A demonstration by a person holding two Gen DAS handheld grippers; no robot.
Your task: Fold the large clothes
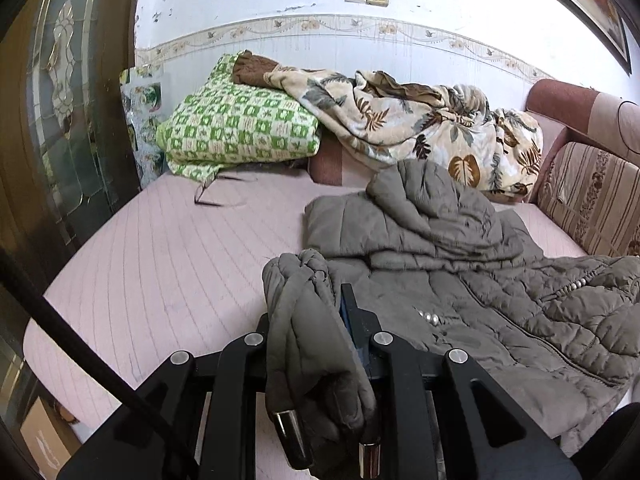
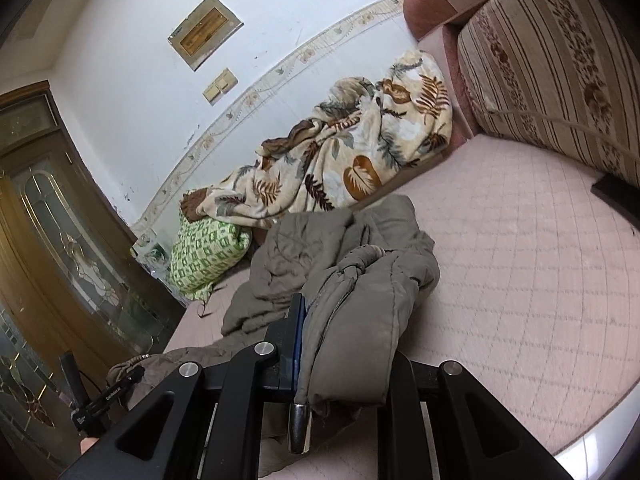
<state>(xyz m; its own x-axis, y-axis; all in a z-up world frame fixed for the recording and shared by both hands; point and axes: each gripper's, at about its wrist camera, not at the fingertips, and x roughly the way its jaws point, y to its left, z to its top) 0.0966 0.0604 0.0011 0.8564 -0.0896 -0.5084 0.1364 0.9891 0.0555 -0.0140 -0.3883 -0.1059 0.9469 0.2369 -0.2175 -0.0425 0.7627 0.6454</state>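
Two tongs grip one grey jacket (image 1: 460,248) above the pink bed (image 1: 160,248).
Left tongs (image 1: 320,320) and right tongs (image 2: 316,316) are both clamped on bunched fabric; the jacket lies crumpled, so no fold looks done.

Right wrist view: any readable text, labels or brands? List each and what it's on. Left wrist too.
"GenRobot.AI": white print on the left gripper, lower left of the right wrist view.
Wall plaque: lettering too blurred to read.
Left wrist view: no readable text.
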